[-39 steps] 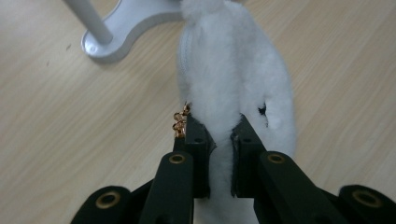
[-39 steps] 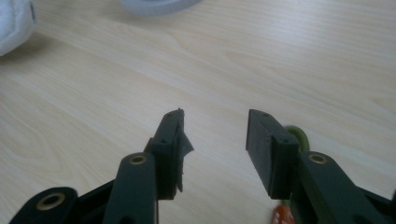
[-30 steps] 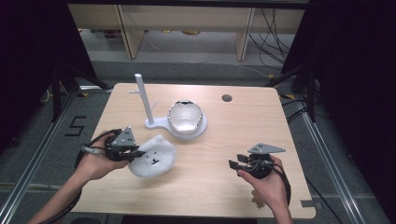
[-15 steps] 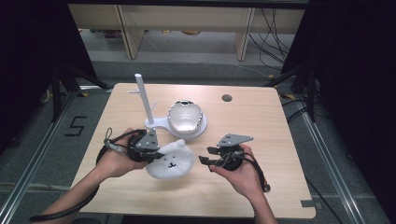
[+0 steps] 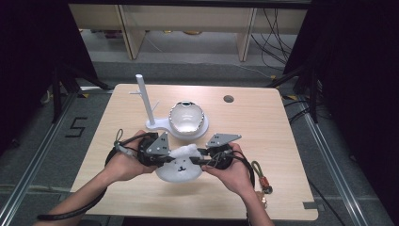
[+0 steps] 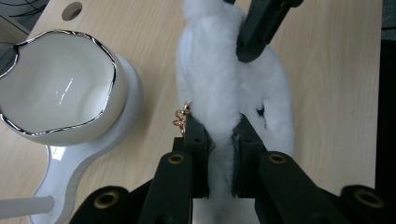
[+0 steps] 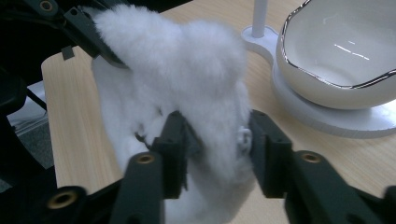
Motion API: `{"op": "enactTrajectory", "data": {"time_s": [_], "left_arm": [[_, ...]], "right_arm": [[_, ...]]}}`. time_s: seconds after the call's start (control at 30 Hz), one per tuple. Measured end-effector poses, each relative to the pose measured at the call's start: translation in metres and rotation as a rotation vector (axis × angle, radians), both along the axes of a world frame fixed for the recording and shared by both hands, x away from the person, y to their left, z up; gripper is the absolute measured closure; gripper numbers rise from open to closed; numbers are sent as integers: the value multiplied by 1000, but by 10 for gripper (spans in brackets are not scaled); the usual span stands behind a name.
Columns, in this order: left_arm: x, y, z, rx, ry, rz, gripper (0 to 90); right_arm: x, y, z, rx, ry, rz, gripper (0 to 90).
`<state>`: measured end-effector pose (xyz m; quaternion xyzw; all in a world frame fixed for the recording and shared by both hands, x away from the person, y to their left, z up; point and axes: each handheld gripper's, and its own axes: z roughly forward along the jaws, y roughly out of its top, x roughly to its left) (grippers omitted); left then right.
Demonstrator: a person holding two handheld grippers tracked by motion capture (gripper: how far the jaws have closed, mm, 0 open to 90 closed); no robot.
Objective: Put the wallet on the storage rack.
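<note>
A: What lies beyond the grippers?
B: The wooden table (image 5: pixel 282 127); past both sits the white bowl stand (image 5: pixel 187 120) with its post.

A: And between them?
B: The white fluffy pouch (image 5: pixel 181 165), held just off the table.

A: The left gripper (image 5: pixel 165 157)?
B: Pinching the pouch's edge tight, a small gold clasp (image 6: pixel 181 117) beside its jaw.

A: The right gripper (image 5: pixel 202 157)?
B: Its jaws have just been closing around the fluff; they seem to press it, though the fur hides the contact.
</note>
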<state>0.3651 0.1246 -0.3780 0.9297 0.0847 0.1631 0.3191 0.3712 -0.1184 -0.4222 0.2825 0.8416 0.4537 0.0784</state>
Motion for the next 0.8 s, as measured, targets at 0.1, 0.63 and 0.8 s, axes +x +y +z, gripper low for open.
{"op": "enactTrajectory", "data": {"time_s": [0.1, 0.63, 0.8], "left_arm": [[1, 3, 0, -16, 4, 7, 787], [3, 23, 3, -221, 42, 136, 488], [-1, 47, 3, -290, 13, 204, 371]], "right_arm": [[-1, -2, 0, 27, 20, 5, 715], [-2, -5, 0, 83, -45, -31, 763], [2, -13, 2, 94, -46, -76, 763]]}}
